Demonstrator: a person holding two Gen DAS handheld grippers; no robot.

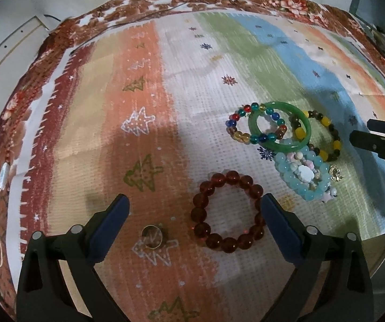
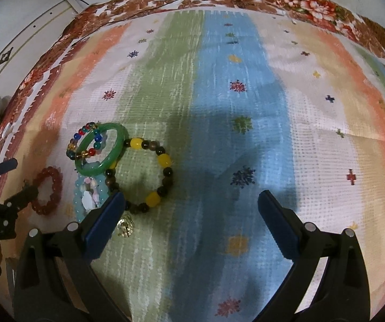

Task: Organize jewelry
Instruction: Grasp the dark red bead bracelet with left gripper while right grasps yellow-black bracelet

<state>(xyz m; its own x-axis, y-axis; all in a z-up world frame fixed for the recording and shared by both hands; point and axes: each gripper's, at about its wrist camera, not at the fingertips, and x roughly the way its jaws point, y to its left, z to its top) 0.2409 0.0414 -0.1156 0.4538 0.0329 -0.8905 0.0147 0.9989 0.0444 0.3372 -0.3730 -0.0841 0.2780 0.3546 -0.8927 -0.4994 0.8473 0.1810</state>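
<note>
Left wrist view: the left gripper (image 1: 195,206) hangs with fingers released around the dark red round-bead bracelet (image 1: 227,212), lower centre, likely lined up for a pick. A small metal ring (image 1: 152,237) lies beside it.

Right wrist view: the right gripper (image 2: 191,204) is spread empty; the green jade bangle (image 2: 101,149) tops the tangled pile at left.

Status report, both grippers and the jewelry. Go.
Left gripper open, empty, around the red bracelet. Right gripper open, empty. Green bangle on the bracelet pile; small ring apart. Nothing blocking.
</note>
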